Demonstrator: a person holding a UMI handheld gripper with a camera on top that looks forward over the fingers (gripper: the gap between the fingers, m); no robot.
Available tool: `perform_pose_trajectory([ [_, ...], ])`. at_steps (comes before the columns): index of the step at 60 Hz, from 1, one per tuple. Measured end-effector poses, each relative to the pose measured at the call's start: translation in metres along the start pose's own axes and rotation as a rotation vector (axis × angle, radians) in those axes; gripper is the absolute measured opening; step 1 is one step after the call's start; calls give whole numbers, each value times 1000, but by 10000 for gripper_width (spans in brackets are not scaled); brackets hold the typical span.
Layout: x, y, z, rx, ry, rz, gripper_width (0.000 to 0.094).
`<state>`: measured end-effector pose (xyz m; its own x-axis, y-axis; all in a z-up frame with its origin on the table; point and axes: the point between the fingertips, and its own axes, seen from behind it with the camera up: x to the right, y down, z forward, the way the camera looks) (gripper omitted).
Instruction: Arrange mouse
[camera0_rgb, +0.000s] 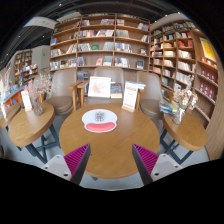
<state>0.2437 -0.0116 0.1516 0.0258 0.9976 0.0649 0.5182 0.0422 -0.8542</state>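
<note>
A red-and-white mouse (99, 117) lies on a white round mat (99, 122) on the far half of a round wooden table (108, 148). My gripper (111, 160) hovers over the table's near side, well short of the mouse. Its two fingers (78, 158) with magenta pads are spread wide apart with nothing between them but bare tabletop.
Two upright signs (130, 96) stand past the table's far edge. Other round tables stand left (30, 124) and right (188, 130), with chairs around. Tall bookshelves (100, 45) line the back and right walls.
</note>
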Motion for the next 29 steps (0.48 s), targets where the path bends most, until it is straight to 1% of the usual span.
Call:
perform_pose_trajectory([
  [6,6,27,-38,0,2,-8,855],
  [15,11,49,-77,8,11,-19,856],
  [21,4,54,-90,16,-16,-15,851],
  [29,1,59,-99,18,-16,-38,853],
])
